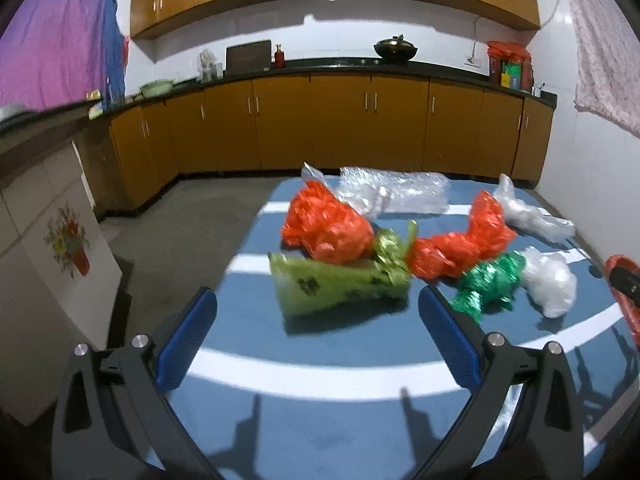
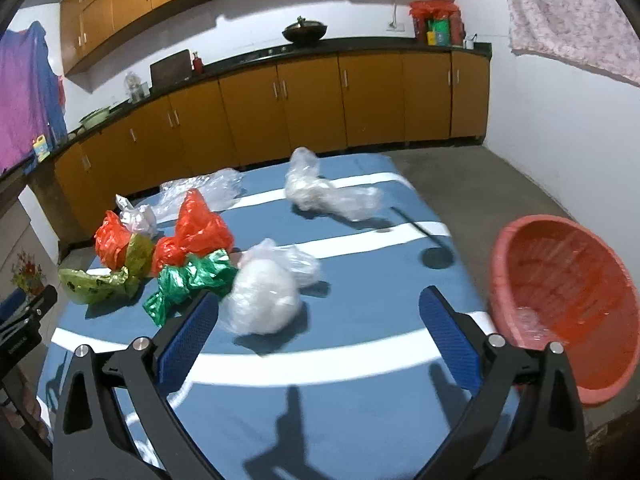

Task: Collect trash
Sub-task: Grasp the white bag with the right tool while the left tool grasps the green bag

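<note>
My left tool (image 1: 318, 312) is spread wide and empty above the blue striped worktop (image 1: 320, 408); the crinkled yellow-green foil wrapper (image 1: 336, 286) lies just ahead between its fingers, beside crumpled orange bags (image 1: 326, 230). My right tool (image 2: 318, 312) is likewise spread, the filmy clear bag (image 2: 262, 300) near its left finger. Only this view shows the round red basin (image 2: 568, 300), right of the wrapper.
</note>
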Available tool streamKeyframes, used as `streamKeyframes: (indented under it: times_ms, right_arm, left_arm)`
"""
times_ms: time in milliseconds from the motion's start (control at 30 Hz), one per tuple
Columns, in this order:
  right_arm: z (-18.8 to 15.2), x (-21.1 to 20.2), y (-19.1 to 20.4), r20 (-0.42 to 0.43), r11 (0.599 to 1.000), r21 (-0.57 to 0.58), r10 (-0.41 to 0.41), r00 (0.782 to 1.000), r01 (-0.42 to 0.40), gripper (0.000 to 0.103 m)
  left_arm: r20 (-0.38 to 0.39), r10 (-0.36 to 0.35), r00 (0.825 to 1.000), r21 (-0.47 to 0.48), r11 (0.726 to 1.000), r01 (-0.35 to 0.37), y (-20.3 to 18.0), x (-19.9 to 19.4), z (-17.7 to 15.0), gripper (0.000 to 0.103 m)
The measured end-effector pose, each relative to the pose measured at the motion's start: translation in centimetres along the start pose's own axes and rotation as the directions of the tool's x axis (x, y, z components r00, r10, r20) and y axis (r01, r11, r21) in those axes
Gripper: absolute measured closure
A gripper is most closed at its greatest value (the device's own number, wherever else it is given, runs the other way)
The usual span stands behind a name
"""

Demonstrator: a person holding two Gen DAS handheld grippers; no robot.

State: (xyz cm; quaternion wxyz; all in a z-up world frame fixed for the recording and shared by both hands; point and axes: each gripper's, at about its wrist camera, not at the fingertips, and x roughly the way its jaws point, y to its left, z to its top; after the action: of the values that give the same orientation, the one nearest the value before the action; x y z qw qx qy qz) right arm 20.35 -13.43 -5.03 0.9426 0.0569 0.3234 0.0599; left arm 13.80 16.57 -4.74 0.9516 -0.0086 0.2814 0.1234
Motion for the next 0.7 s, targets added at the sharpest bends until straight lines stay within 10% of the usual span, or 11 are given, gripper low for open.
streamKeyframes:
  times_ms: [567, 700]
  right_arm:
    - [-0.5, 7.4, 3.4, -0.146, 0.998, -0.06, -0.031, 0.989, 0.022, 0.03]
    - [-0.5, 7.7, 3.6, -0.156, 0.997, -0.071, -0.023, 0.987, 0.012, 0.037]
  left_arm:
    - [-0.145, -0.131, 0.981, 0.05, 0.989, 0.139, -0.9, 8.2, 1.2, 0.006]
    - [-0.205, -0.174, 0.963, 0.036, 0.982, 0.185, -1.6, 9.4, 0.2, 0.025]
